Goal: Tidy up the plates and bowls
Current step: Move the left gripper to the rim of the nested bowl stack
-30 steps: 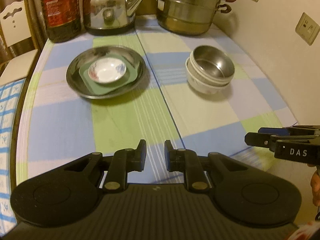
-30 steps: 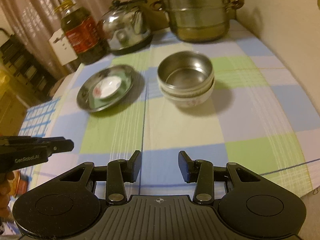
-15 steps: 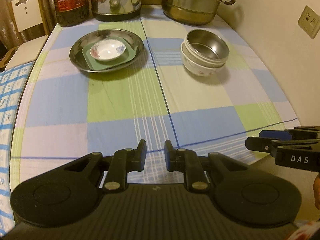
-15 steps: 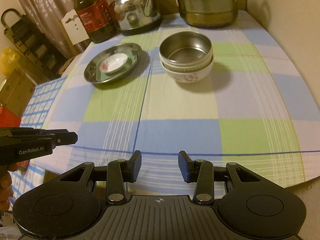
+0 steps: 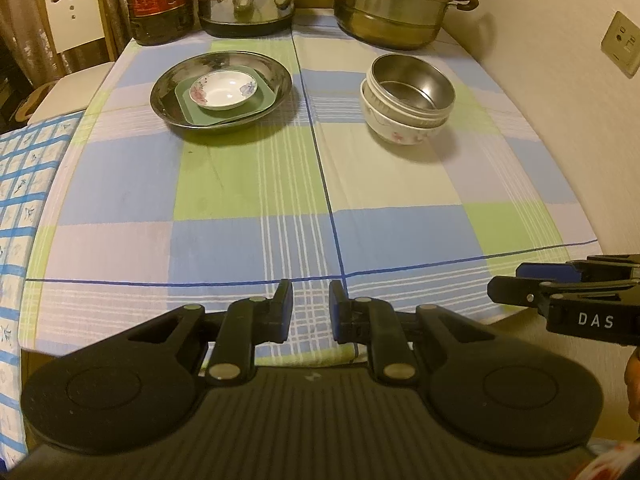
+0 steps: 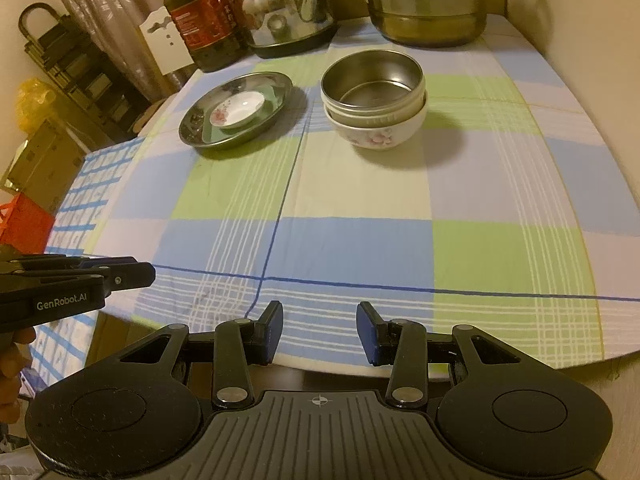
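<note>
Both grippers hover empty at the near edge of the checked surface (image 5: 248, 184), the left gripper (image 5: 310, 309) with fingers narrowly parted, the right gripper (image 6: 319, 330) with fingers wider, well apart from the stacked bowls (image 6: 374, 104).

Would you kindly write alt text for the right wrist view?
Two tidy stacks sit on a checked tablecloth: a small floral dish on a green plate inside a steel plate, and a steel bowl nested in a floral bowl. The right claw hovers empty near the table's front edge.

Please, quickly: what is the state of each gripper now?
Left gripper: slightly open, holding nothing.
Right gripper: open, holding nothing.
</note>
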`<action>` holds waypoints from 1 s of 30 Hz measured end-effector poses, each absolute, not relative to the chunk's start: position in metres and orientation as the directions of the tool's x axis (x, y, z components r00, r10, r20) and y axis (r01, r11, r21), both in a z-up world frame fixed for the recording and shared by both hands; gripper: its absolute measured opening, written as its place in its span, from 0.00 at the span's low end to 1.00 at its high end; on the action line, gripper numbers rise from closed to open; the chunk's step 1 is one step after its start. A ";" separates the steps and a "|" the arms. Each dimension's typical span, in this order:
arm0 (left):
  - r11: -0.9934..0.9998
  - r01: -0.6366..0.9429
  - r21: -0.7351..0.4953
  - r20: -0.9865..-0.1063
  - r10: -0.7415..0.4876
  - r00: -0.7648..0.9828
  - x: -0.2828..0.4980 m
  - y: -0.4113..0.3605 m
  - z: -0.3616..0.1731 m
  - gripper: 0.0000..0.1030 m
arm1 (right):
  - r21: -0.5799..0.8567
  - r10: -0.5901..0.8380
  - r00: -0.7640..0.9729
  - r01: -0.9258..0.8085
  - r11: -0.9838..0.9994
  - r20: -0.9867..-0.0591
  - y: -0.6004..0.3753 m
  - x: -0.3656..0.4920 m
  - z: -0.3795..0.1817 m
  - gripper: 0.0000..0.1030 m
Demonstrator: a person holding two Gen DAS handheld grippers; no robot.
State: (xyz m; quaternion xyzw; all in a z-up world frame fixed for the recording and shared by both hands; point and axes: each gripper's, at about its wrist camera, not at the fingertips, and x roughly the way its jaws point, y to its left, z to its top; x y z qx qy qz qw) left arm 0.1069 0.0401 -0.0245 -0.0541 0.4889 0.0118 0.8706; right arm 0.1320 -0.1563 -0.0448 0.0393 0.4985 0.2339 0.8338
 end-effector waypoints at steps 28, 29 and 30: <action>0.993 0.010 -0.118 -0.824 -0.103 0.557 0.190 0.039 -0.030 0.16 | 0.301 0.374 0.534 -0.221 0.928 -0.759 -0.192 0.209 -0.039 0.40; 0.992 0.029 -0.122 -0.821 -0.117 0.558 0.201 0.040 -0.030 0.16 | 0.304 0.365 0.546 -0.201 0.931 -0.754 -0.192 0.217 -0.037 0.40; 0.991 0.052 -0.127 -0.816 -0.134 0.562 0.212 0.040 -0.028 0.16 | 0.310 0.359 0.558 -0.184 0.933 -0.748 -0.193 0.223 -0.036 0.40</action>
